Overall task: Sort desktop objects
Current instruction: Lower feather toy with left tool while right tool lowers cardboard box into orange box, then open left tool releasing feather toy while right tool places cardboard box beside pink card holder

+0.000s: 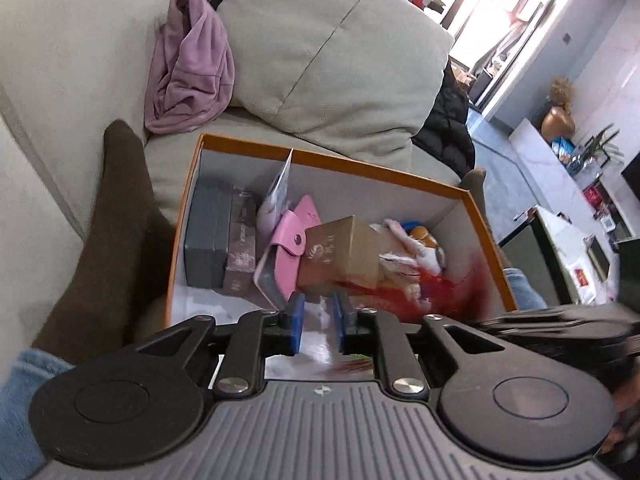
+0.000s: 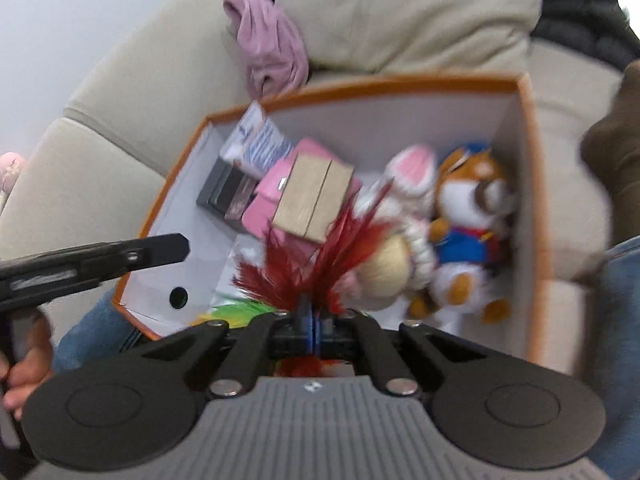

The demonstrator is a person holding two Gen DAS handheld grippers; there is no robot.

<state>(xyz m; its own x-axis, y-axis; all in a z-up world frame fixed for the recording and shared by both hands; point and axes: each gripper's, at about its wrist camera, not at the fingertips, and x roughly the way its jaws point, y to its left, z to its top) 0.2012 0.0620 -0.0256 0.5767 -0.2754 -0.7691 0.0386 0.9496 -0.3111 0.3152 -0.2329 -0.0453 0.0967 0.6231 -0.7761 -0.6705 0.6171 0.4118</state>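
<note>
An orange-rimmed cardboard box [image 1: 332,162] [image 2: 528,128] rests on the sofa between the person's legs. It holds a dark grey case [image 1: 208,232], a pink wallet [image 1: 296,236] [image 2: 264,200], a tan box [image 1: 344,256] [image 2: 314,196], a white plush [image 2: 412,176] and an orange-and-blue plush [image 2: 468,216]. My right gripper [image 2: 312,320] is shut on a red feather tuft [image 2: 320,256] and holds it above the box's near end. My left gripper [image 1: 319,320] is open and empty at the box's near edge; its finger [image 2: 120,256] shows at left in the right wrist view.
The beige sofa [image 1: 80,60] has a large cushion [image 1: 328,60] and a crumpled purple garment [image 1: 192,68] [image 2: 272,48] behind the box. The person's legs in brown socks [image 1: 112,220] and jeans flank the box. A room with a table lies at right [image 1: 568,248].
</note>
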